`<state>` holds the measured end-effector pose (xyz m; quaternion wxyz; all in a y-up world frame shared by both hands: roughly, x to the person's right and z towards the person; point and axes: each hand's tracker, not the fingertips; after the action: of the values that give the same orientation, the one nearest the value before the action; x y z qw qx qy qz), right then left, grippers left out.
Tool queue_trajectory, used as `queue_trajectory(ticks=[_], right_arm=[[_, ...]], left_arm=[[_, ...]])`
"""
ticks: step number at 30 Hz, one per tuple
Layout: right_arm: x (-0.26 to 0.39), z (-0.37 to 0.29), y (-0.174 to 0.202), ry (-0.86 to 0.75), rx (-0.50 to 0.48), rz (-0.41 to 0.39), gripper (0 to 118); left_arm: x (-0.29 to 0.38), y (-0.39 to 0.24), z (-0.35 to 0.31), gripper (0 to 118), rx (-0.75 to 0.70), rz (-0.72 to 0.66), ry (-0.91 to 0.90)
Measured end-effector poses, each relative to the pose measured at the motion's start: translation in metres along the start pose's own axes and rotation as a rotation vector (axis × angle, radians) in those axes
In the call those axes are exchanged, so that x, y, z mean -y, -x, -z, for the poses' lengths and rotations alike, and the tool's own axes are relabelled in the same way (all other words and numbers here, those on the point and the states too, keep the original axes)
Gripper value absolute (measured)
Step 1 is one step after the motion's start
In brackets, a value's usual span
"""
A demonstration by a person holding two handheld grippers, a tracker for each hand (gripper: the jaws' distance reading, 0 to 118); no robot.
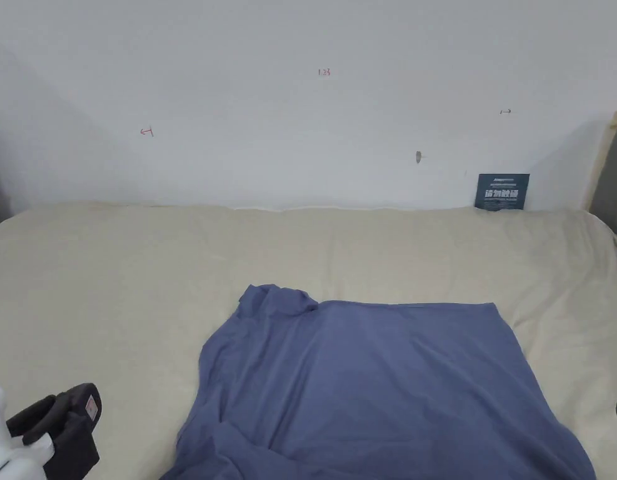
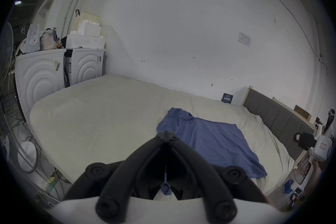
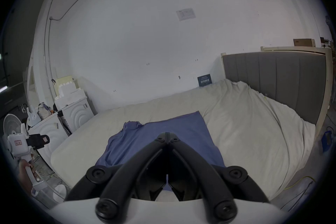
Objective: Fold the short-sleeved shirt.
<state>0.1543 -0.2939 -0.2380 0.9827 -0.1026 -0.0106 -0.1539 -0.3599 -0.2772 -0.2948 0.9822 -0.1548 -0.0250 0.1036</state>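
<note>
Left tongs point(image 2: 166, 134): jaws closed tip to tip in the left gripper view, nothing between them. They are held off the near left side of the bed point(image 2: 101, 118), clear of the cloth. In the head view the left tongs point(image 1: 72, 415) sit at the lower left corner, well apart from the shirt's left edge.

Right tongs point(image 3: 167, 136): jaws likewise brought together at the tips, nothing held. In the right gripper view they are seen against the blue cloth; contact with it cannot be judged. In the left gripper view the right tongs point(image 2: 300, 138) hang off the bed's right side, near the grey headboard point(image 2: 276, 118), apart from the shirt.

Short-sleeved shirt point(image 1: 376, 387): blue, spread mostly flat on the cream bed cover, between the two tongs and ahead of both. Far edge straight; far left corner bunched into a small raised lump; left side wrinkled. The near edge runs out of the bottom of the head view.

Containers: white boxes point(image 2: 85, 35) stacked on two white washing machines point(image 2: 41, 75) beyond the foot of the bed, bags point(image 2: 47, 40) beside them; contents not visible. A blue bin point(image 2: 289, 186) is on the floor by the bed's right side, contents too small to tell.
</note>
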Motion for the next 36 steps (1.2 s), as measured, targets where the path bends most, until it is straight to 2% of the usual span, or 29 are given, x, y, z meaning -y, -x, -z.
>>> queue_trajectory(ticks=[2, 6, 8, 11, 12, 13, 14, 15, 16, 19, 23, 25, 28, 29, 31, 33, 36], right_arm=[[-0.004, 0.005, 0.0, 0.051, -0.033, 0.036, 0], [-0.005, 0.018, 0.001, 0.138, -0.063, 0.08, 0], [0.0, 0.023, 0.001, 0.159, -0.077, 0.086, 0], [0.009, 0.026, 0.001, 0.197, -0.111, 0.119, 0], [0.012, 0.027, 0.002, 0.207, -0.115, 0.125, 0], [0.013, 0.027, 0.005, 0.213, -0.116, 0.126, 0], [0.015, 0.028, 0.006, 0.224, -0.118, 0.125, 0], [0.017, 0.029, 0.006, 0.237, -0.117, 0.121, 0], [0.019, 0.03, 0.006, 0.248, -0.117, 0.116, 0], [0.021, 0.034, 0.006, 0.278, -0.111, 0.101, 0], [0.021, 0.038, 0.004, 0.297, -0.111, 0.107, 0], [0.021, 0.042, 0.004, 0.305, -0.114, 0.111, 0], [0.024, 0.047, 0.008, 0.318, -0.121, 0.111, 0], [0.024, 0.048, 0.01, 0.322, -0.123, 0.108, 0], [0.025, 0.05, 0.014, 0.333, -0.13, 0.103, 0], [0.027, 0.051, 0.016, 0.341, -0.139, 0.098, 0], [0.031, 0.053, 0.018, 0.351, -0.142, 0.091, 0]], left_arm=[[-0.013, -0.001, 0.015, 0, 0.001, 0.016, 0.077], [0.008, 0.006, 0.104, 0, 0.088, 0.027, 0.658], [0.039, 0.004, 0.128, 0, 0.076, 0.079, 0.794], [0.075, 0.001, 0.145, 1, 0.004, 0.158, 0.847], [0.082, 0.003, 0.151, 10, 0.016, 0.134, 0.848], [0.087, 0.006, 0.156, 36, 0.015, 0.09, 0.871], [0.092, 0.011, 0.158, 85, 0.01, 0.035, 0.886], [0.096, 0.016, 0.163, 110, 0.0, -0.005, 0.876], [0.098, 0.02, 0.164, 118, 0.008, -0.057, 0.866], [0.096, 0.037, 0.169, 118, 0.016, -0.201, 0.846], [0.084, 0.056, 0.175, 118, -0.001, -0.32, 0.781], [0.088, 0.057, 0.187, 118, -0.083, -0.273, 0.828], [0.1, 0.046, 0.208, 117, -0.161, -0.058, 0.903], [0.103, 0.042, 0.212, 111, -0.167, -0.003, 0.919], [0.111, 0.035, 0.222, 104, -0.092, 0.023, 0.954], [0.115, 0.028, 0.228, 97, -0.179, 0.081, 0.959], [0.112, 0.025, 0.227, 93, -0.163, 0.068, 0.957]])
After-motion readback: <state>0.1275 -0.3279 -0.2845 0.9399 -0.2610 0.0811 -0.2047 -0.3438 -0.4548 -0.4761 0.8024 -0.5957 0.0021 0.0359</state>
